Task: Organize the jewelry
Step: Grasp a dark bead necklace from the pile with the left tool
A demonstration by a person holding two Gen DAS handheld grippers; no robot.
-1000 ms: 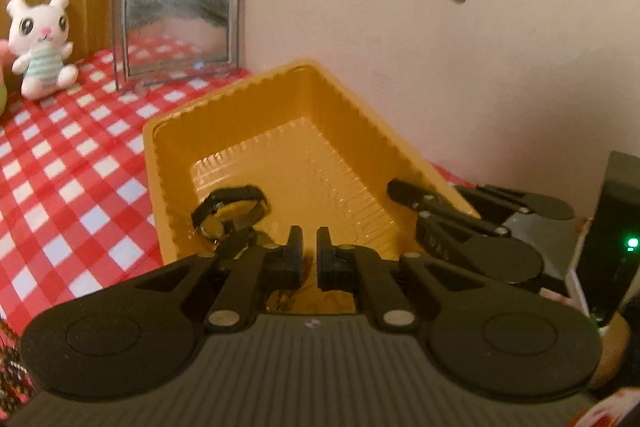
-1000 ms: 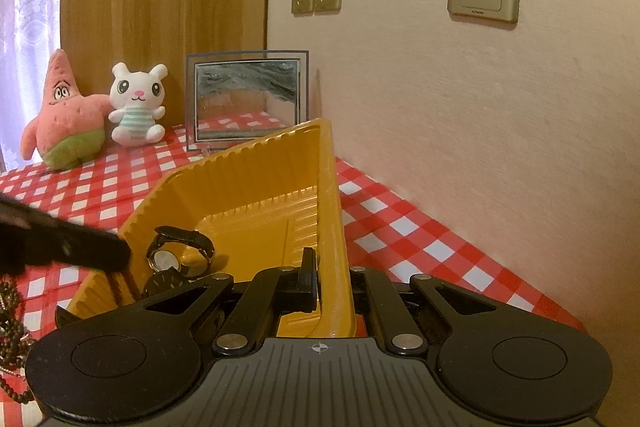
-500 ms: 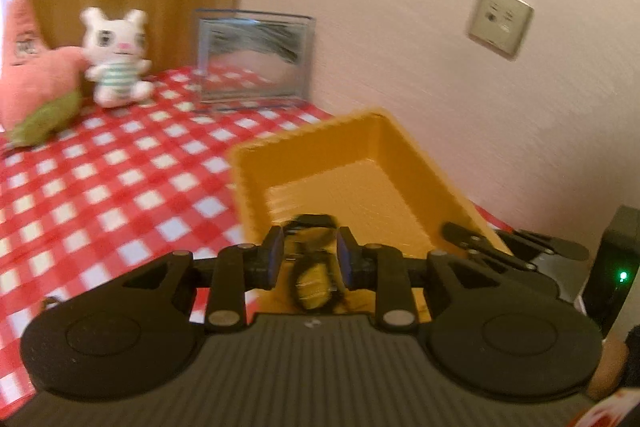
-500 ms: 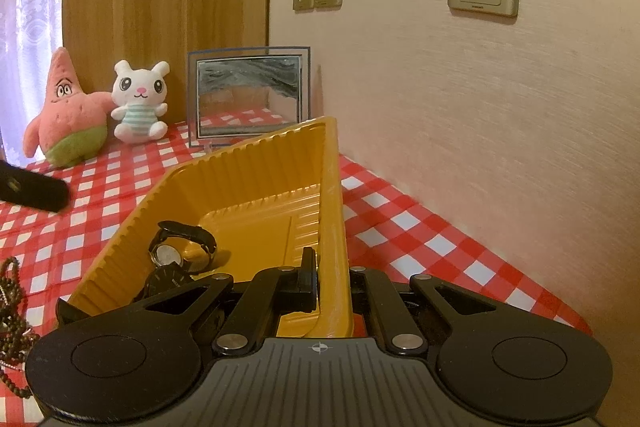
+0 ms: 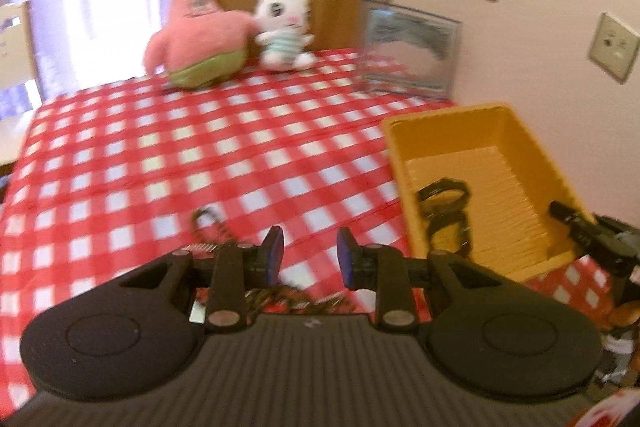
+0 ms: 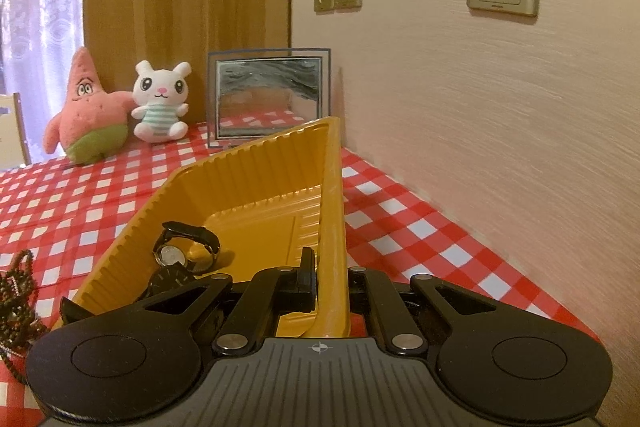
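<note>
On the checked cloth, right gripper clamps the tray wall, two watches inside; left gripper gapes empty above beads.

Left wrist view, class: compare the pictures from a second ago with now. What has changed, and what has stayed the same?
The left hand-held gripper was shut above the yellow tray, then opened, releasing a watch into it, and swung left over the beaded chains on the tablecloth. The right hand-held gripper still clamps the tray's wall; tray and toys unmoved.
</note>
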